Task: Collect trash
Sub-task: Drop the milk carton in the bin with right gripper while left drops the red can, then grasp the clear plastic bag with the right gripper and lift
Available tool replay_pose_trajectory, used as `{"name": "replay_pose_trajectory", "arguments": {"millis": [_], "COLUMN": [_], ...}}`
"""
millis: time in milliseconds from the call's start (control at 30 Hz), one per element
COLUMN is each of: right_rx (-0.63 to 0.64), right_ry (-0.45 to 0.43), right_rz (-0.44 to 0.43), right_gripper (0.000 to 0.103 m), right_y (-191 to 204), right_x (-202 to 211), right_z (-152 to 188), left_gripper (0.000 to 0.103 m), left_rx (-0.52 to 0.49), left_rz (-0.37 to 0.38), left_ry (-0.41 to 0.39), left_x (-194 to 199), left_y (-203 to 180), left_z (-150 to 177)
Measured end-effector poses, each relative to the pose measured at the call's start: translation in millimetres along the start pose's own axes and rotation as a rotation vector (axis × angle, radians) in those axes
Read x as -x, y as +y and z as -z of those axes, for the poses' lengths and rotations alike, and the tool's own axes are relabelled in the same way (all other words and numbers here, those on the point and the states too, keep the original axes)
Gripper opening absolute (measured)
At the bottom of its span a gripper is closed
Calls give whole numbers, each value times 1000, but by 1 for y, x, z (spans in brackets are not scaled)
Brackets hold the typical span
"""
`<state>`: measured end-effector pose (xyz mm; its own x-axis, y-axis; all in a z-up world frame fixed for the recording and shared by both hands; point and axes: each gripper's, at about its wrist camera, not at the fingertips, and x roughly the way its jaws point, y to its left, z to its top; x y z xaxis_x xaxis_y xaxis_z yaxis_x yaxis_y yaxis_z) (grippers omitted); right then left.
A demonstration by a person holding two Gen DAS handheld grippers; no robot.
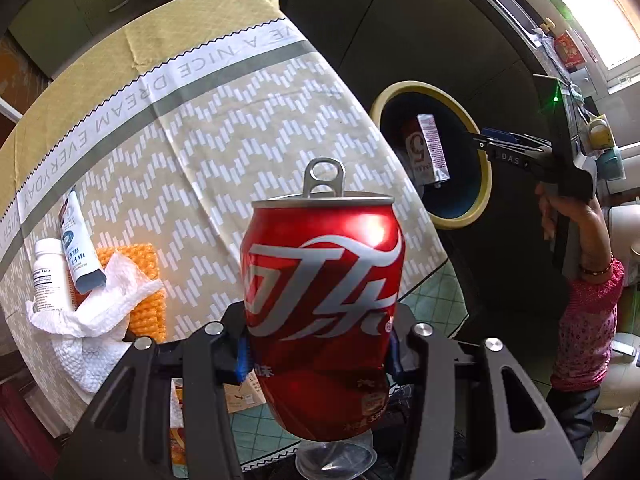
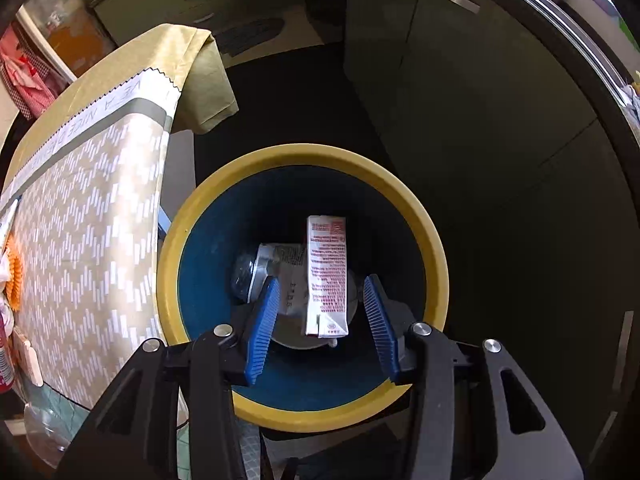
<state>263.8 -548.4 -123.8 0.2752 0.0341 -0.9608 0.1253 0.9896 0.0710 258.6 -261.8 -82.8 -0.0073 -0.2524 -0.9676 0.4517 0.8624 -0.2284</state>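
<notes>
Dark kitchen cabinets behind, patterned tablecloth (image 1: 248, 128) over the table. Red soda can (image 1: 324, 280) clamped upright in the left gripper (image 1: 320, 352), blue pads pressing its lower sides, lifted clear of the cloth. Thin aluminium, so light and likely empty; smooth, a little slippery, easily dented under a hard squeeze. Best taken across the middle of the body, as now, not by the rim or the raised pull tab.

Further out, small white carton (image 2: 326, 276) hanging free between the spread jaws of the right gripper (image 2: 324, 320), pads (image 2: 264, 324) clear of it on both sides, apparently dropping into the yellow-rimmed bin (image 2: 200, 216). Light, stiff card, crushable at the corners. More rubbish lying on the bin's blue bottom, possibly a foil pouch and a clear cup; hard to tell in the shadow.

Left on the table: crumpled paper towel (image 1: 96, 312), white pill bottle (image 1: 50, 276), squeezed tube (image 1: 78, 244), orange sponge cloth (image 1: 148, 280) beneath them. Towel soft and weightless, to be pinched anywhere; tube floppy, better gripped mid-length.
</notes>
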Motion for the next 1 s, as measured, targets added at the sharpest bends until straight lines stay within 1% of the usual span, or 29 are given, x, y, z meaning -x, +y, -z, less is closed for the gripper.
{"name": "replay_pose_trajectory", "arguments": {"millis": [100,200,400,533,600,633,667,733,833,933,1000], "right_rx": [4,6,-21,-60,-75,-82,-87,-90,-78,-50,-24], "right_ry": [-51,-79,-103,-108,-110,-110,-110,-109,-112,-137,-158], "right_rz": [-10,-28,-26,-21,-21,-23,-24,-26,-28,-25,-28], "right_gripper": [45,45,45,45,45,45,45,45,45,45,45], "right_y": [-10,-14,-43,-66,-75,-78,-81,-83,-81,-76,-64], "right_x": [23,41,62,69,71,72,73,72,74,84,89], "right_z": [17,39,88,110,120,124,128,131,134,141,144], "left_gripper": [47,47,47,47,47,48,55,65,65,65,65], "left_rx": [-36,-79,-150,-168,-171,-167,-160,-156,-169,-181,-198], "left_rz": [13,30,51,28,20,27,39,37,38,62,60], "left_ry": [2,3,3,12,13,13,13,7,-16,-48,-80], "left_x": [-5,-11,-40,-74,-85,-91,-97,-104,-102,-79,-57], "left_y": [-23,-50,-103,-130,-140,-144,-147,-152,-159,-155,-148], "left_z": [-7,-19,-63,-96,-107,-113,-119,-129,-135,-132,-124]}}
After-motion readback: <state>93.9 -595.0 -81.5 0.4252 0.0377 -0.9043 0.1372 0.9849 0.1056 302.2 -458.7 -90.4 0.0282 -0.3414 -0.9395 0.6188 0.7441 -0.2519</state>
